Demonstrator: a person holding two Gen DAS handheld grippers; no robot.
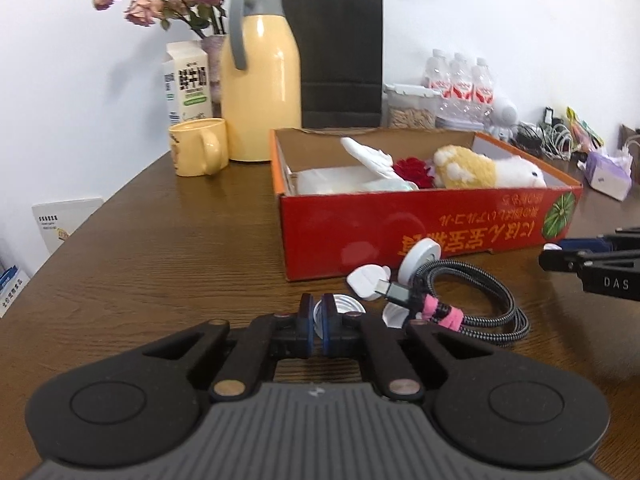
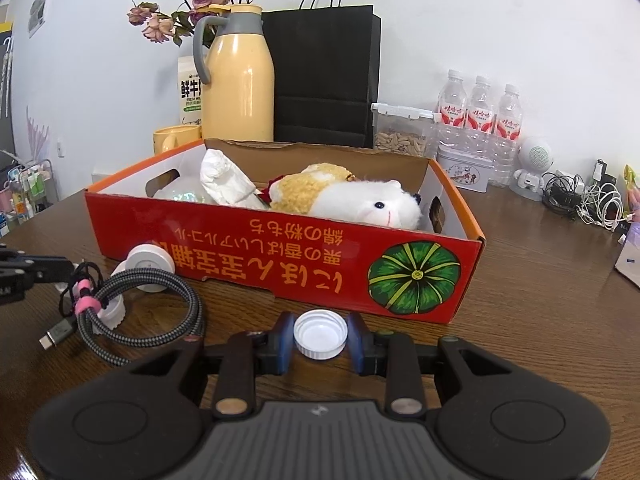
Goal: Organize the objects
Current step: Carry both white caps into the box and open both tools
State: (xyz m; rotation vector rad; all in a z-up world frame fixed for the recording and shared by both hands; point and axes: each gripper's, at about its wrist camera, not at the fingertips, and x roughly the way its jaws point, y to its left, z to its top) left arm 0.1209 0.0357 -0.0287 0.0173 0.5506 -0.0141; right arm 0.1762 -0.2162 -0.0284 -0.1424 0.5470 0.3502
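A dark wooden table (image 1: pixel 140 248) holds a long red cardboard box (image 2: pixel 280 264) with a green pumpkin printed on its front. Inside the box lie a yellow and white plush toy (image 2: pixel 352 196), a white wrapped bundle (image 2: pixel 224 180) and a red fabric flower (image 1: pixel 412 170).

The left gripper (image 1: pixel 319 318) sits low over the table in front of the box, its blue-edged jaws pressed almost together, pinching the thin edge of a small white ribbed cap (image 1: pixel 340 306). Just beside it lie a coiled braided cable (image 1: pixel 480 300) bound with a pink tie, a white plug (image 1: pixel 366 280), a round white disc (image 1: pixel 420 258) leaning against the box front, and another white cap (image 1: pixel 394 316) partly under the cable.

The right gripper (image 2: pixel 320 338) rests near the box's front right corner, pinching a white bottle cap (image 2: pixel 320 332) that lies open side up between its jaws, both pads against the rim.

Behind the box stand a yellow thermos jug (image 1: pixel 260 80), a yellow mug (image 1: pixel 198 146), a milk carton (image 1: pixel 188 80), a black paper bag (image 1: pixel 340 60), dried pink roses (image 1: pixel 168 0), a clear container of seeds (image 2: pixel 400 136) and three water bottles (image 2: pixel 480 112).
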